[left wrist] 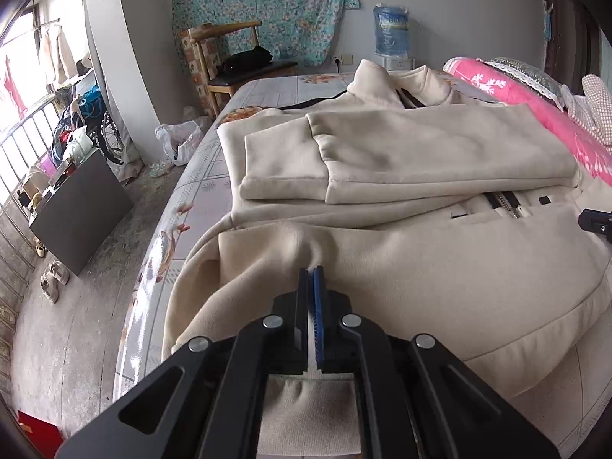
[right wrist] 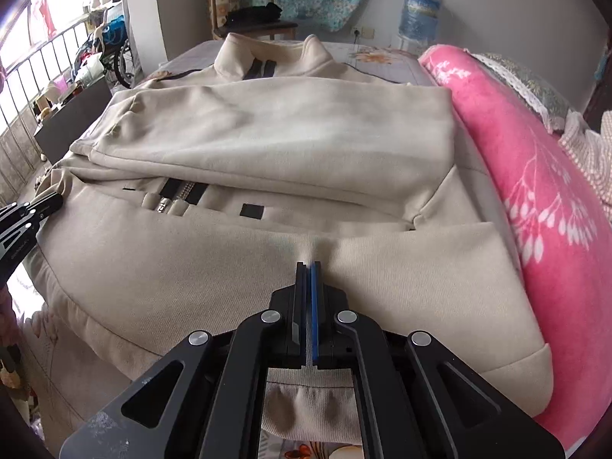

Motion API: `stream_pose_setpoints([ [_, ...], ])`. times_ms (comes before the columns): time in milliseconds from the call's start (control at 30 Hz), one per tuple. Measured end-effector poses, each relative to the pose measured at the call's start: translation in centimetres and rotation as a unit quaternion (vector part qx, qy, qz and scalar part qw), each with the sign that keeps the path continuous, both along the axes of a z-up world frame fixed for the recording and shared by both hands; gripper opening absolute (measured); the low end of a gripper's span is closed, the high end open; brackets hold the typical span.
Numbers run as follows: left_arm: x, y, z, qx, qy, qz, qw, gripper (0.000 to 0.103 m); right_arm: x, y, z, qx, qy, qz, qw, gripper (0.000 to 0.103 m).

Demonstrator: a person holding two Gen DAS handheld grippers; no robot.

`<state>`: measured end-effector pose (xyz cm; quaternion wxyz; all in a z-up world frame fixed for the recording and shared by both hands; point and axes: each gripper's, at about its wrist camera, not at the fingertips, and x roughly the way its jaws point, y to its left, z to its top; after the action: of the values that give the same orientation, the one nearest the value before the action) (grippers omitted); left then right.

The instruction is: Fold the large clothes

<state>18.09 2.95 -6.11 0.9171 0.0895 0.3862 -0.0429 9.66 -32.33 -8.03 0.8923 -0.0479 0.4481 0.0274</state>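
Observation:
A large cream zip-up jacket lies spread on the bed, collar at the far end, both sleeves folded across its chest. Its black zipper shows below the folded sleeves. My left gripper is shut on a pinched ridge of the jacket's hem near the left side. My right gripper is shut on the hem fabric toward the right side, cloth puckered between its pads. The left gripper also shows at the left edge of the right wrist view, biting the cloth.
A pink floral blanket is bunched along the jacket's right side. The bed has a patterned sheet, with its edge and the concrete floor to the left. A wooden chair and a water dispenser stand beyond the bed.

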Motion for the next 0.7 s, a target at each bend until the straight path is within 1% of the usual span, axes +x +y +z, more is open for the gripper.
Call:
stream_pose_setpoints([
  [33,-0.1,0.1,0.4,-0.002,-0.005,0.002,1.0000,0.003,-0.1,0.0,0.4,0.003,-0.004,-0.002,1.000,0.000],
  [133,-0.7,0.2,2.0,-0.007,-0.040,0.004,0.9992,0.002,-0.5,0.2,2.1,0.002,-0.032,-0.003,0.999,0.000],
  [200,-0.6,0.1,2.5,-0.002,-0.056,0.006,0.9984,0.002,-0.4,0.3,2.8,-0.003,-0.047,-0.003,0.999,0.000],
  [267,-0.1,0.0,2.1,0.003,-0.049,0.006,0.9988,0.002,0.1,0.2,2.6,-0.002,-0.048,-0.005,0.999,0.000],
  [400,1.2,0.0,0.1,0.005,-0.006,0.009,0.9999,0.003,1.5,-0.1,0.5,0.004,-0.024,-0.003,1.000,0.000],
  [433,1.2,0.1,0.1,0.002,-0.004,0.010,0.9999,0.003,1.7,-0.1,-0.1,0.003,-0.017,0.000,1.000,0.000],
  [467,1.2,0.2,0.1,0.000,-0.003,0.010,0.9999,0.003,1.6,0.0,-0.3,0.000,-0.023,0.003,1.000,0.001],
  [533,1.3,0.1,0.0,0.004,0.003,0.010,0.9999,0.003,1.5,-0.1,0.1,-0.002,-0.020,0.003,1.000,0.003],
  [600,1.4,-0.4,-0.1,0.022,0.004,0.008,0.9997,0.003,1.1,-0.6,1.0,0.005,-0.023,-0.012,1.000,0.006],
  [700,1.4,-0.9,-0.2,0.039,0.004,0.009,0.9992,0.003,-0.4,-0.7,3.3,0.029,-0.051,-0.010,0.998,0.013],
])
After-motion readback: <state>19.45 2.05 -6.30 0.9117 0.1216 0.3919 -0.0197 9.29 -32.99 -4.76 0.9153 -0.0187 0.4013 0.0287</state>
